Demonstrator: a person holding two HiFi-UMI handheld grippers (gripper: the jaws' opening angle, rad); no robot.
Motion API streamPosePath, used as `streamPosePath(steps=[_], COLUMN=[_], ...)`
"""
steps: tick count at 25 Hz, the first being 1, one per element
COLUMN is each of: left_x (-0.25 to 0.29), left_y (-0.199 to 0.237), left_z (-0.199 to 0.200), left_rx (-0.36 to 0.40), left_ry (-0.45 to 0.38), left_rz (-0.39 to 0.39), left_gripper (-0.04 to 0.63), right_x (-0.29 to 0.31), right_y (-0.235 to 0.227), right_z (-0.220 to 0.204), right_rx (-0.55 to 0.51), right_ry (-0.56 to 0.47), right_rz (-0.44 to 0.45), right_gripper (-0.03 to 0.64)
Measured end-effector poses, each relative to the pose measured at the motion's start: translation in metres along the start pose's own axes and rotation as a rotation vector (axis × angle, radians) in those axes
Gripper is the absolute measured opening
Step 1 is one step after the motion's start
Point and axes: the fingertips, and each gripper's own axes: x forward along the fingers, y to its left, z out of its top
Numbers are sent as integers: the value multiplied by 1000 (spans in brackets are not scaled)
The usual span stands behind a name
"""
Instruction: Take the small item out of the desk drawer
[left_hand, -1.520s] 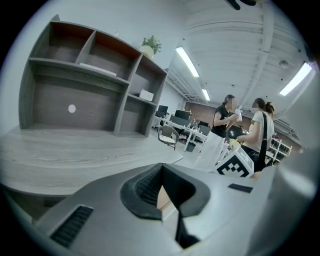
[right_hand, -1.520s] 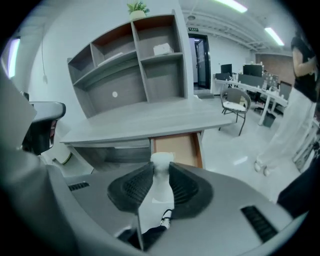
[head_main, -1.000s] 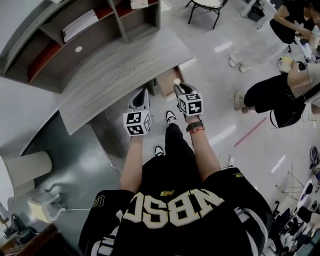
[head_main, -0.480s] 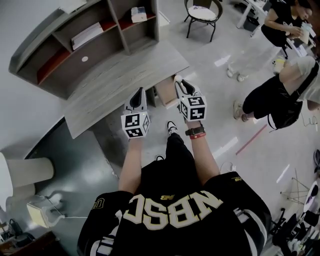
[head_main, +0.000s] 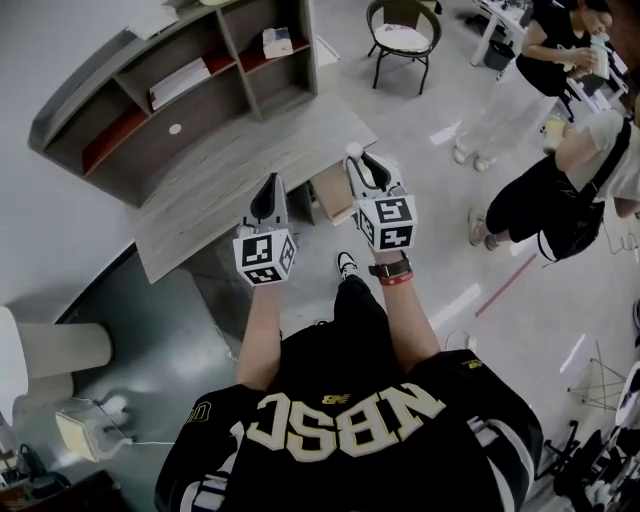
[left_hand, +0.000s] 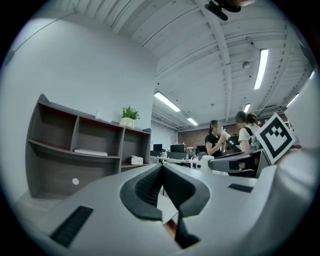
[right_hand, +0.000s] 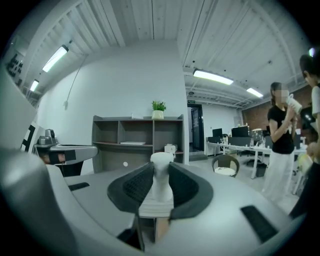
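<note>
My right gripper (head_main: 357, 157) is shut on a small white item (head_main: 353, 150), held up in the air over the desk's front edge. In the right gripper view the white item (right_hand: 161, 172) stands upright between the dark pads (right_hand: 137, 187), its rounded top poking above them. Below and between the grippers, the desk drawer (head_main: 333, 190) stands pulled out, its brown inside showing. My left gripper (head_main: 270, 183) hovers over the grey desk top (head_main: 230, 165), shut with nothing in it. In the left gripper view, that left gripper (left_hand: 162, 169) has its jaws meeting.
A grey shelf unit (head_main: 190, 90) stands at the desk's back with papers and a small box (head_main: 277, 42) in it. A chair (head_main: 402, 35) stands beyond the desk. People stand at the right (head_main: 545, 195). The person's shoes (head_main: 345, 265) are under the grippers.
Both grippers have lifted a little and moved away from the drawer toward the desk top. The right one still holds the white item.
</note>
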Motion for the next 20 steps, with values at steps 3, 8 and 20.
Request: streamPosePath(steps=[3,8,20], left_x=[-3,-4,17], left_y=[-5,-9,2], left_z=[6,11,-2], left_rx=[1,13,-11], left_ry=[-12,-21,-6], left_rz=[-6,-16,-20], left_gripper=[14,14,14], right_x=[-5,-8,13], right_y=[2,4,2], right_z=[8,12,4], right_rx=[-5,5,2], right_ry=[-21,-40,-23], right_rz=[-4,-6,3], right_gripper=[100,97,97])
